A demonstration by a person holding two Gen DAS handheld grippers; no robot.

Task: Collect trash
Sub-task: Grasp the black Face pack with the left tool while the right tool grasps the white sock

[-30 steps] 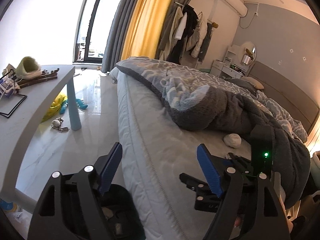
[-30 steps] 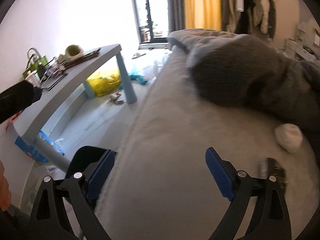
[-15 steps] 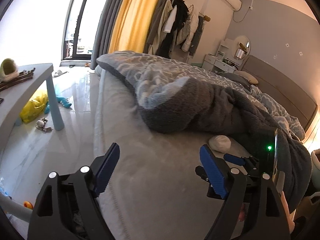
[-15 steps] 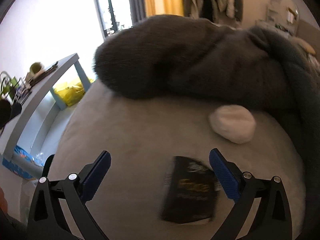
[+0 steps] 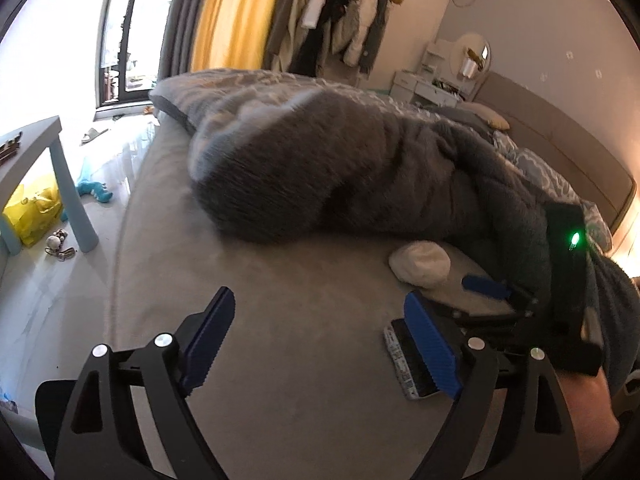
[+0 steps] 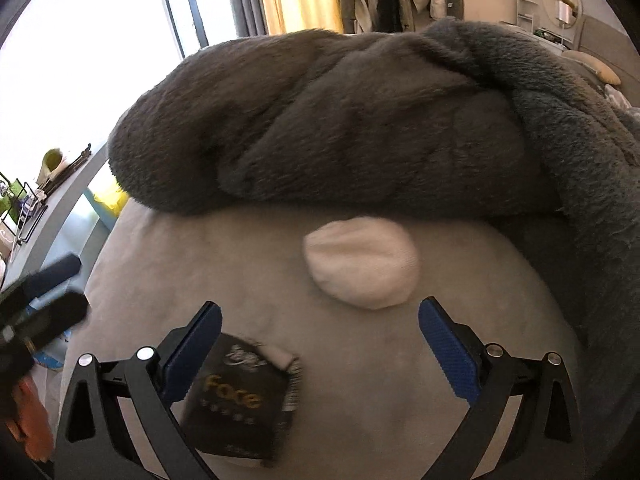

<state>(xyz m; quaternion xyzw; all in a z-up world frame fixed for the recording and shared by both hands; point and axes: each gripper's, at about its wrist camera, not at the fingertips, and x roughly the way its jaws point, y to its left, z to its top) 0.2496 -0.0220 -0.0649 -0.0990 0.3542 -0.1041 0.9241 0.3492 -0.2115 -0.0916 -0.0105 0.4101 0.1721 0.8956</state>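
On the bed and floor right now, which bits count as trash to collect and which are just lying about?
Likely trash:
- black packet, flat on the mattress by the right gripper
- white crumpled wad, at the blanket's edge

Just lying about:
- grey blanket
- teal toy on the floor
- yellow bag under the table

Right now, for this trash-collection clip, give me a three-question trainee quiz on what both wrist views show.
1. True or false: the right gripper is shut on the black packet.
2. Multiple choice: the white crumpled wad lies (A) on the floor, (B) on the bed sheet beside the grey fleece blanket, (C) on the side table.
3. Fill in: the gold word on the black packet reads ____.

Key: 1 false, both grippers are open, including the left gripper; 2 B; 3 Face.
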